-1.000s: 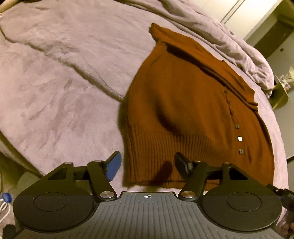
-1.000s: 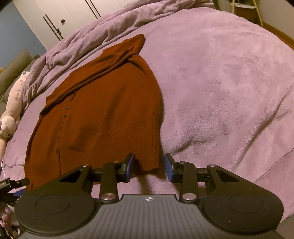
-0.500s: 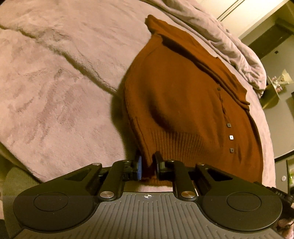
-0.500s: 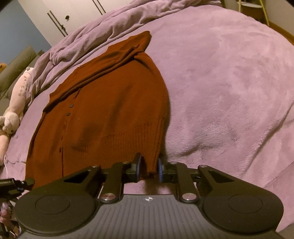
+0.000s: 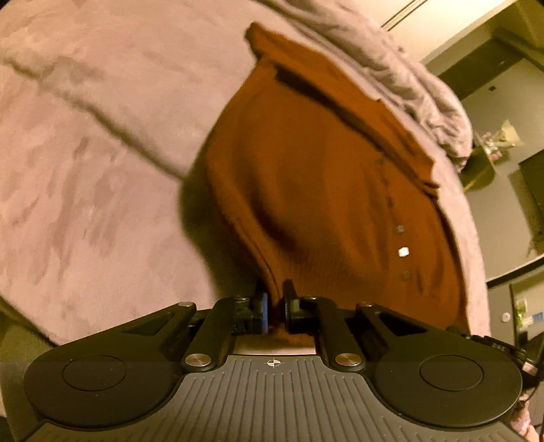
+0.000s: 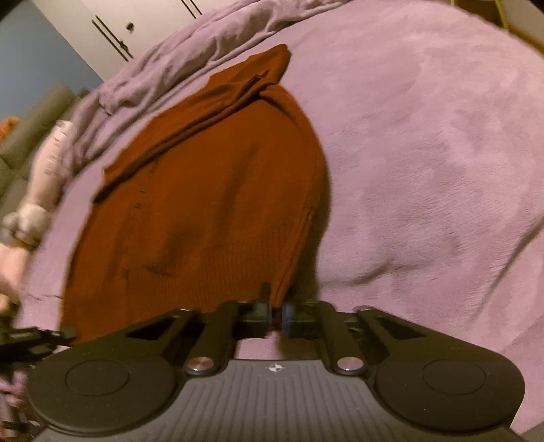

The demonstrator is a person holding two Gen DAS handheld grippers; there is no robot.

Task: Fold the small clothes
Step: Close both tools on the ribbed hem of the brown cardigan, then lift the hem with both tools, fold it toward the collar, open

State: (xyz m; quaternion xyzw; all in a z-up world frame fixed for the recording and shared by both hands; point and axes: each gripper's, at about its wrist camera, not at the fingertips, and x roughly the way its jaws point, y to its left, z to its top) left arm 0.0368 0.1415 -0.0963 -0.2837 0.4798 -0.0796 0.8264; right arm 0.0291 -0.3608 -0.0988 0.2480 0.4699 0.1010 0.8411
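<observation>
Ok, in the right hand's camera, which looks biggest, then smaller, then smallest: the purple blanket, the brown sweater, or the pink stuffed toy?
1. Purple blanket: it fills most of the view.
2. Brown sweater: spread across the blanket's middle.
3. Pink stuffed toy: smallest, though it lies farther off, blurred and cut by the left edge, so its real size is unsure.

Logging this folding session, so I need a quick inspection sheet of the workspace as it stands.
Surface: purple fleece blanket over a bed, lightly creased.
Job's things: rust-brown knit cardigan lying buttoned, near hem corners lifted.
Clutter: plush toy at the blanket's edge; bunched duvet behind.
Grippers: left claw and right claw each shut on a hem corner, jaws just closed.
Cables: one thin cable end, by the left claw.
Surroundings: wardrobe doors, dim room.
</observation>
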